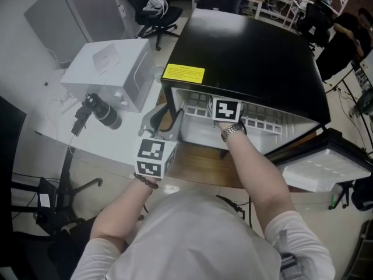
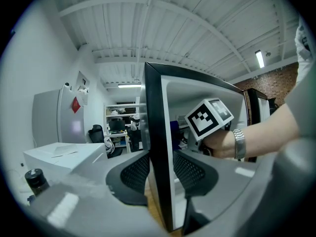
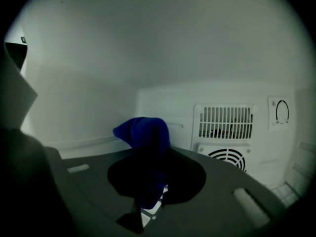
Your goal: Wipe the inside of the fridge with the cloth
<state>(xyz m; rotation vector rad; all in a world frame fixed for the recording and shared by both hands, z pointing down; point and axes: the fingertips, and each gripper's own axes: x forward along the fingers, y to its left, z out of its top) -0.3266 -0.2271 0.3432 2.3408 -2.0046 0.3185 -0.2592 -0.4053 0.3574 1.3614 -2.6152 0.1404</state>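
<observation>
The right gripper (image 3: 153, 181) is inside the black fridge (image 1: 250, 57), its jaws pinching the blue cloth (image 3: 143, 135) near the fridge's back wall. The left gripper (image 2: 160, 169) clamps the fridge's side wall. The print on the yellow label (image 1: 183, 73) on the fridge's top is too small to read.

Ceiling (image 2: 163, 38) white and corrugated on beams, with one lit tube light (image 2: 259, 59); a brick wall (image 2: 276, 78) at far right, pale walls elsewhere. Floor (image 1: 17, 80) pale grey, with a wood-brown patch (image 1: 198, 165) close underfoot. White table (image 1: 99, 143) at left carries a white box (image 1: 108, 69) and a black cylinder (image 1: 106, 114); beyond it stand a black office chair (image 1: 167, 17), a tall grey cabinet (image 1: 58, 13) and open shelving (image 2: 121, 117) at the back.
</observation>
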